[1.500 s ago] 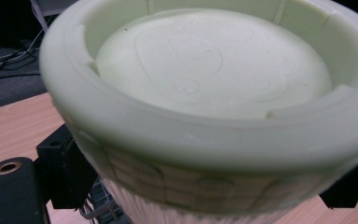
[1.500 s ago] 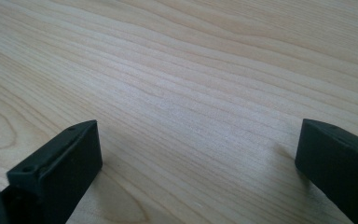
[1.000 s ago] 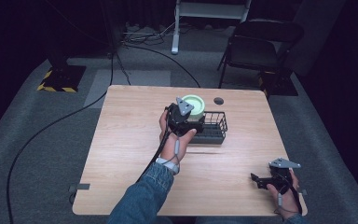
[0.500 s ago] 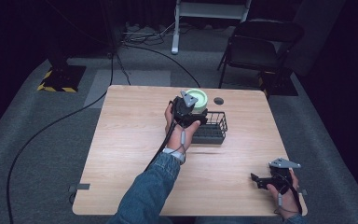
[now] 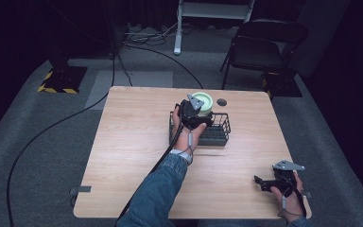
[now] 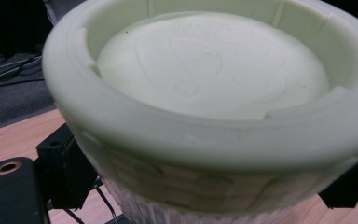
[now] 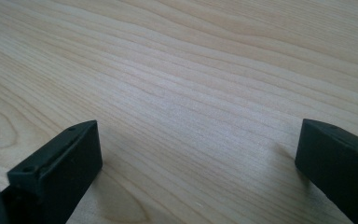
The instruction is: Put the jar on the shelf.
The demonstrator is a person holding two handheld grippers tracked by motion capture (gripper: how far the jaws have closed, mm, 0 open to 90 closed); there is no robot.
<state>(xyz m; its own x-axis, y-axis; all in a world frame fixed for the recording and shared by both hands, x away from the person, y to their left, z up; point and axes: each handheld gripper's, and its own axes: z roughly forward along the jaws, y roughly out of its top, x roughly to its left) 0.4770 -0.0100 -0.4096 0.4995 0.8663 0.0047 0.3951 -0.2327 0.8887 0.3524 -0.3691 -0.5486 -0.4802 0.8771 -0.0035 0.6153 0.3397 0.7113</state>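
Observation:
A pale green round bowl (image 5: pixel 203 100) hangs over the far left part of a black wire basket (image 5: pixel 217 133) on the wooden table (image 5: pixel 132 142). My left gripper (image 5: pixel 192 111) is shut on it. In the left gripper view the bowl (image 6: pixel 205 93) looms very close, showing a recessed round face with faint embossed marks, and the left gripper (image 6: pixel 200 191) has a black jaw at each lower corner beside it. My right gripper (image 5: pixel 263 182) rests open at the table's front right corner. In its own view the right gripper (image 7: pixel 196 158) has bare wood between its fingers (image 7: pixel 60 163).
A small round hole (image 5: pixel 221 101) sits in the tabletop just right of the bowl. A black cable (image 5: pixel 75 118) trails off the table's left side across the grey floor. A dark folding chair (image 5: pixel 264 47) stands behind the table's far right.
The left gripper has carried the green bowl a little to the right and farther away, over the basket. The right gripper has stayed in place, open.

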